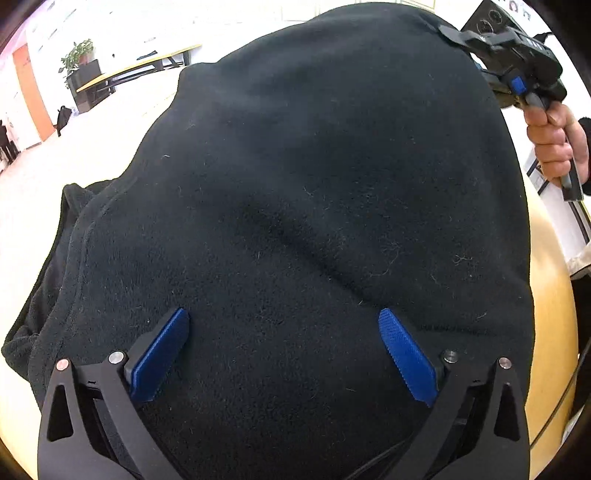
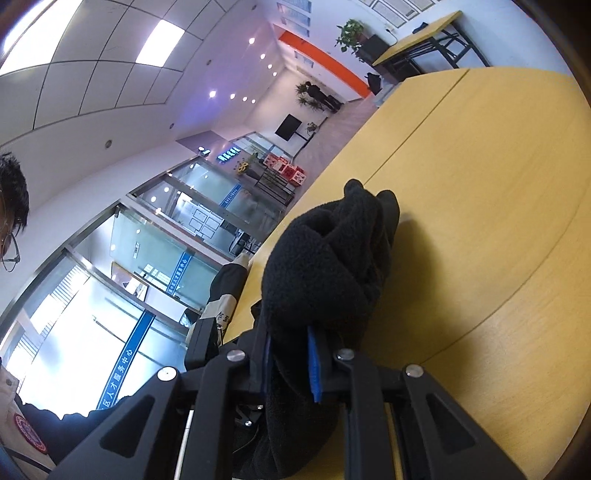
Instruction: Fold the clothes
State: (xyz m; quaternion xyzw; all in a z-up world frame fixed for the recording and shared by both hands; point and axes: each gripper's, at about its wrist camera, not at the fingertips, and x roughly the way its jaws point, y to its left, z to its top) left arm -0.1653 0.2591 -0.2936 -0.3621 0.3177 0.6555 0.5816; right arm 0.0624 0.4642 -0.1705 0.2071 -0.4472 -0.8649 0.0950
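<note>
A black fleece garment [image 1: 295, 221] is lying spread over the yellow tabletop [image 1: 546, 288], filling nearly the whole left wrist view. The left gripper [image 1: 284, 321] is hovering over it with its blue pads [image 1: 406, 354] standing wide apart — nothing is caught between them. At the far corner of the cloth, that same view is showing the right gripper [image 1: 452, 35] from outside, with a bare hand [image 1: 554, 144] wrapped round its handle. The right wrist view is giving the close side of that — the right gripper [image 2: 291, 365] is nearly closed, its pads pinching a bunched fold of the fleece [image 2: 325, 266], which is rising in a lump above the bare tabletop [image 2: 480, 203]. A sleeve [image 2: 229, 288] is showing at the table's edge.
</note>
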